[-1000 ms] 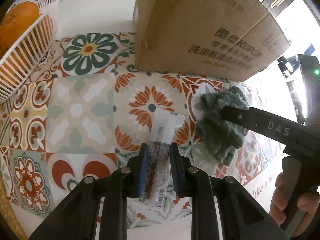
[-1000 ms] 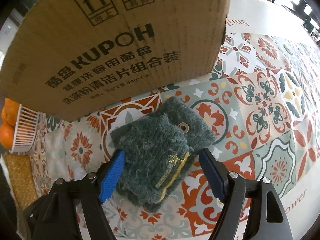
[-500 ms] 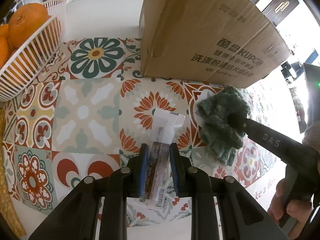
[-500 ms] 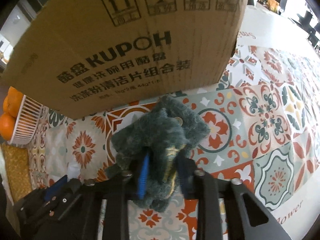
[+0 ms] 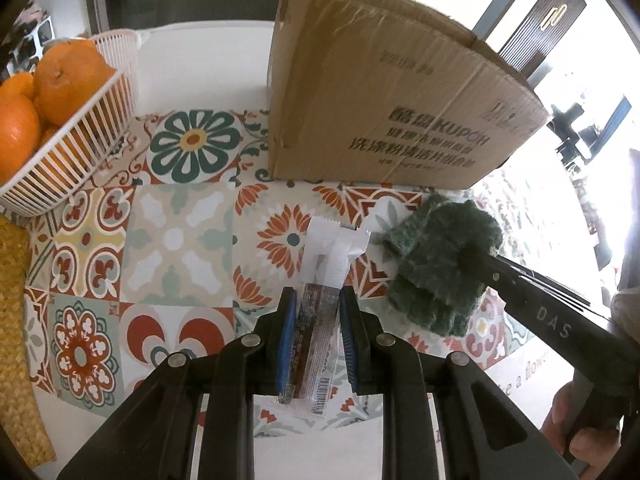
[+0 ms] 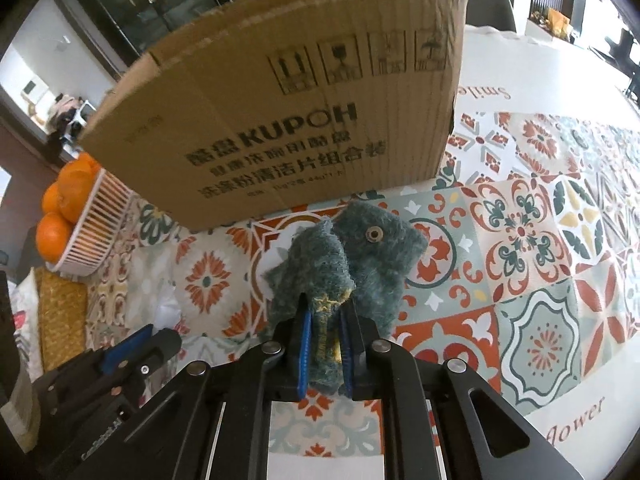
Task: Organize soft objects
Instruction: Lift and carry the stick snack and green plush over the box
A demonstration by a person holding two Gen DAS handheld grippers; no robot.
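Observation:
My left gripper [image 5: 316, 300] is shut on a clear and white snack packet [image 5: 326, 284] that sticks out forward over the patterned tablecloth. My right gripper [image 6: 325, 312] is shut on a dark green knitted glove [image 6: 352, 256] with a metal snap, held just above the cloth. The glove also shows in the left wrist view [image 5: 436, 264], bunched around the right gripper's tip. A tall cardboard box [image 6: 288, 120] printed KUPOH stands right behind the glove; it also shows in the left wrist view [image 5: 384, 104].
A white slatted basket [image 5: 76, 152] with oranges [image 5: 68, 76] sits at the far left. A woven yellow mat [image 5: 16, 328] lies along the left edge. The left gripper shows low left in the right wrist view [image 6: 132, 352].
My right gripper closed on the green glove and lifted it, bunching it up. My left gripper kept hold of the packet and rose a little; both views pulled back from the box.

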